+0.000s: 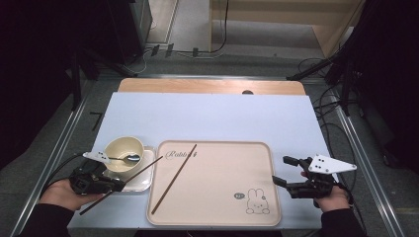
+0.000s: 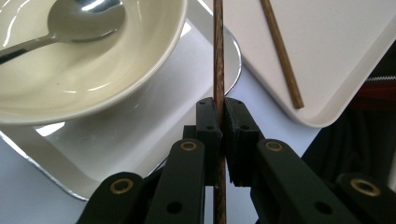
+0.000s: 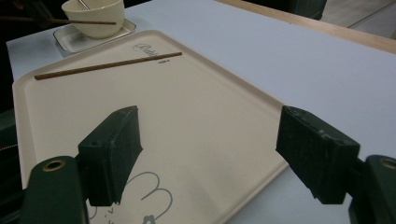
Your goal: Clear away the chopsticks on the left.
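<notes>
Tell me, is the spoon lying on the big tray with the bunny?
No, the spoon sits in the bowl beside the tray, which carries one chopstick.

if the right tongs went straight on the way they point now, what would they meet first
Probably the beige tray: the open right tongs point low across its bare surface. Farther along lies a chopstick, though depth is hard to judge.

On my bench (image 1: 212,113): tray (image 1: 217,197) at centre front, one chopstick (image 1: 174,178) lying slantwise on its left part. Left of the tray, a small dish (image 1: 143,180) carrying a bowl (image 1: 123,148); spoon (image 1: 129,158) in the bowl. Second chopstick (image 1: 143,170) crosses above the dish.
</notes>
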